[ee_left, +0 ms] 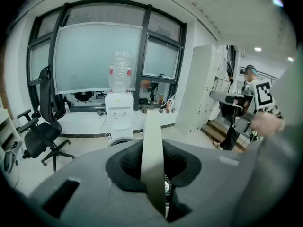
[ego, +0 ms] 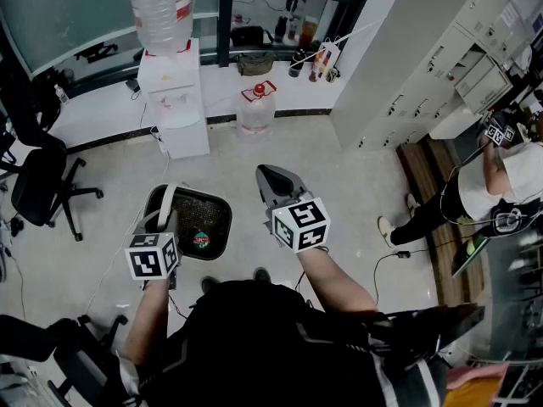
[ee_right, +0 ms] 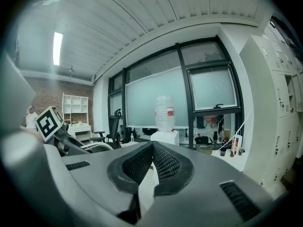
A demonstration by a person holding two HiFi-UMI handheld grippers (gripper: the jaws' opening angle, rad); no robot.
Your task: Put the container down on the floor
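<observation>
Pale floor (ego: 339, 195); water dispenser (ego: 174, 100) beside dark-framed windows (ego: 76, 15).

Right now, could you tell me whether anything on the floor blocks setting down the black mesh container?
Nothing visible does. The black mesh container, held by its pale handle in the left gripper, has bare light floor around it; the spot directly beneath is hidden.

The container (ego: 212, 214) is showing black mesh with a pale grey handle (ego: 164, 200); the far water dispenser (ego: 174, 100) is looking white, its bottle label (ego: 181, 11) red, the floor (ego: 339, 193) pale beige.
</observation>
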